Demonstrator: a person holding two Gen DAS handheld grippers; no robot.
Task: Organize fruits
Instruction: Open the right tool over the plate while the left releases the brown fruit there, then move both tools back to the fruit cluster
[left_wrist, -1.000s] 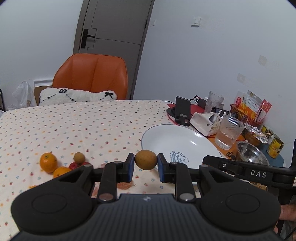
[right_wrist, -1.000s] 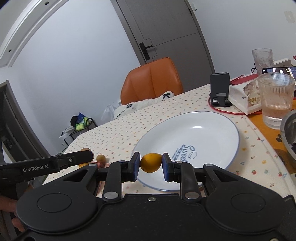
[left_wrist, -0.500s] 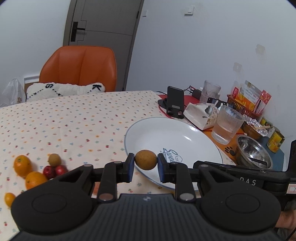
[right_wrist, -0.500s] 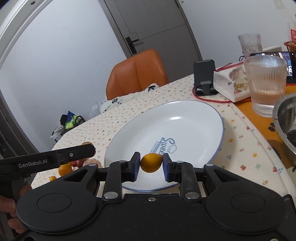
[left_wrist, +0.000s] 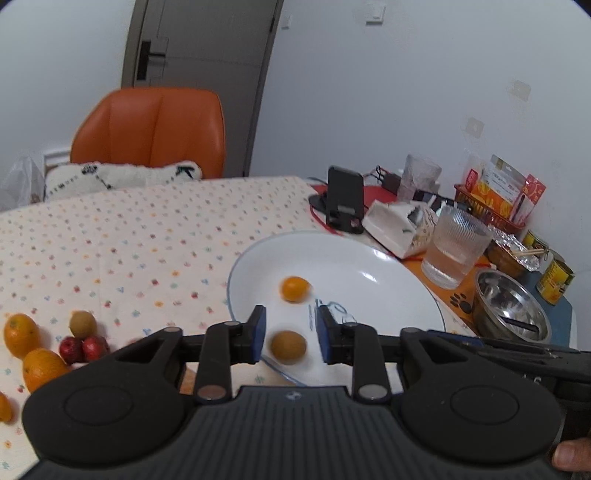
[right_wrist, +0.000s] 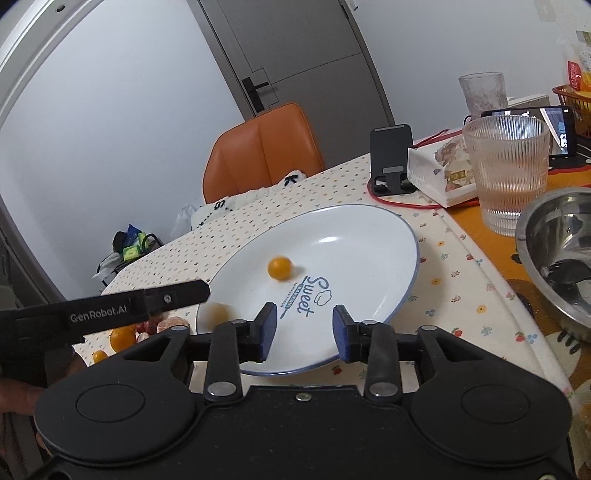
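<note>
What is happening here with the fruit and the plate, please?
A person holds a gripper in each hand and is sorting fruit onto a white plate. Both the left gripper and the right gripper are open over the plate's near edge. A small orange fruit lies on the plate, and a brown fruit sits between the left fingers, not gripped. More oranges and small red fruits wait on the tablecloth.

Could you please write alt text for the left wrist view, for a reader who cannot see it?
The open left gripper hovers over the near rim of a white plate, with a brown fruit loose between its fingers and a small orange fruit lying on the plate. More fruit waits on the dotted tablecloth to the left; a ribbed glass and a steel bowl stand to the right.
</note>
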